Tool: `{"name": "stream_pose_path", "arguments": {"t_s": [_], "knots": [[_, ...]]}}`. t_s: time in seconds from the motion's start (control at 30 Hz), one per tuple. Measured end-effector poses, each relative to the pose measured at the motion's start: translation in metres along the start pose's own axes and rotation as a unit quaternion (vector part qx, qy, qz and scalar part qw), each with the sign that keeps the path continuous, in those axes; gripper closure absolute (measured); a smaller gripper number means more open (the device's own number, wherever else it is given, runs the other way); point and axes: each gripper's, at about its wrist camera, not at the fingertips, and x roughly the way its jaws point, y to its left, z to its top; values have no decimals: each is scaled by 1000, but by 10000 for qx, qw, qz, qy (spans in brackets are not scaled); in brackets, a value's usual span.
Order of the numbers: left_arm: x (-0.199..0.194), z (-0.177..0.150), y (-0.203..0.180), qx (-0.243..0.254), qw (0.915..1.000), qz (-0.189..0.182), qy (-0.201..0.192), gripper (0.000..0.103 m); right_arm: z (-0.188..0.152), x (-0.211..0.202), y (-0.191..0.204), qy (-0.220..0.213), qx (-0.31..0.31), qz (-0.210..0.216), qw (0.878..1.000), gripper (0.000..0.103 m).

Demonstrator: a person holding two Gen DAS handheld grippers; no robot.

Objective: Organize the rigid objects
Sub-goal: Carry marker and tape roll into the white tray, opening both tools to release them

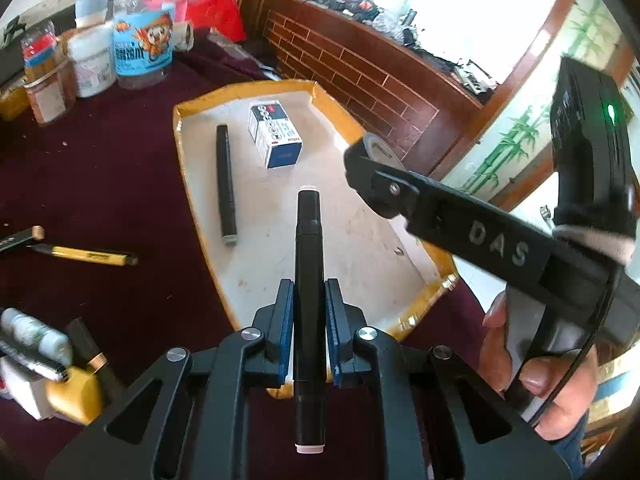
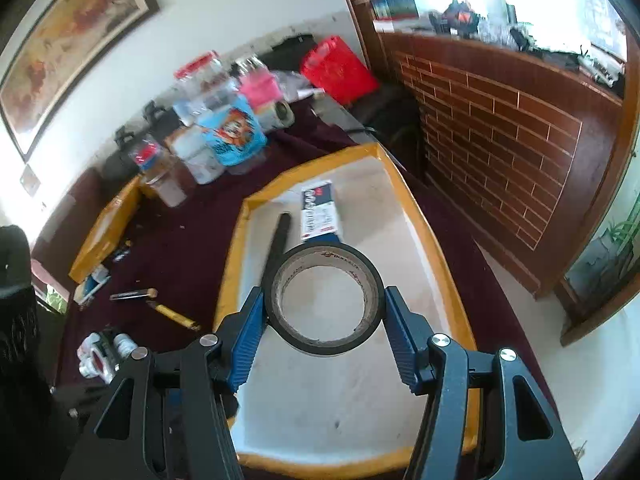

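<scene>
Raised letters "DAS" stand on the right gripper (image 1: 362,168) arm.

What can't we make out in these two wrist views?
- Right wrist: bottles at the back are motion-blurred, labels unreadable.
- Right wrist: tape roll hides the near end of the marker in the tray.
- Left wrist: bottom-left clutter is cut by the edge.
- Left wrist: box print too small.

2 black markers (image 1: 308,280), 1 tape roll (image 2: 326,300), 1 small box (image 1: 275,136), 1 yellow-rimmed tray (image 1: 200,104), 1 yellow utility knife (image 1: 92,256).
</scene>
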Motion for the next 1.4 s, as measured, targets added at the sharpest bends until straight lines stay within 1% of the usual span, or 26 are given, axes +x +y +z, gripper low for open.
{"name": "stream_pose_path", "arguments": {"t_s": [0.13, 0.3, 0.4, 0.47, 0.6, 0.73, 0.83, 0.9, 0.97, 1.0, 1.07, 1.17, 1.23, 1.4], "knots": [[23, 4, -4, 0, 9998, 197, 98, 91, 9, 24, -3, 282, -73, -172, 9994, 50], [45, 6, 0, -117, 9992, 240, 296, 91, 13, 50, -9, 688, -155, -401, 9967, 50], [55, 5, 2, -153, 9987, 301, 380, 91, 10, 58, -13, 793, -149, -458, 9957, 50], [59, 3, 3, -144, 9985, 314, 421, 91, 10, 59, -14, 765, -185, -530, 9955, 50], [57, 2, -2, -49, 9988, 391, 291, 91, 10, 58, -15, 726, -167, -508, 9959, 50], [55, 1, 1, -71, 9990, 342, 281, 91, 8, 58, -13, 682, -215, -568, 9958, 49], [55, 2, 3, -117, 9990, 317, 297, 85, 8, 56, -13, 640, -171, -560, 9962, 49], [53, 1, 4, -150, 9991, 271, 298, 75, 7, 55, -12, 622, -177, -525, 9965, 45], [49, 0, 3, -155, 9992, 238, 272, 69, 7, 52, -13, 593, -114, -524, 9968, 44], [46, -1, 2, -141, 9993, 236, 248, 67, 5, 47, -14, 518, -41, -455, 9976, 44], [40, -3, 1, -106, 9995, 224, 197, 67, 3, 38, -13, 424, 23, -391, 9983, 44], [27, -7, -1, -49, 9998, 182, 95, 67, -4, 16, -8, 146, 68, -267, 9995, 44], [17, -10, -1, -24, 9999, 147, 35, 67, -11, 1, -2, -48, 97, -151, 9998, 44], [-9, -22, 10, -11, 9998, 187, -117, 67, -32, -21, 16, -330, 142, 72, 9993, 44]]}}
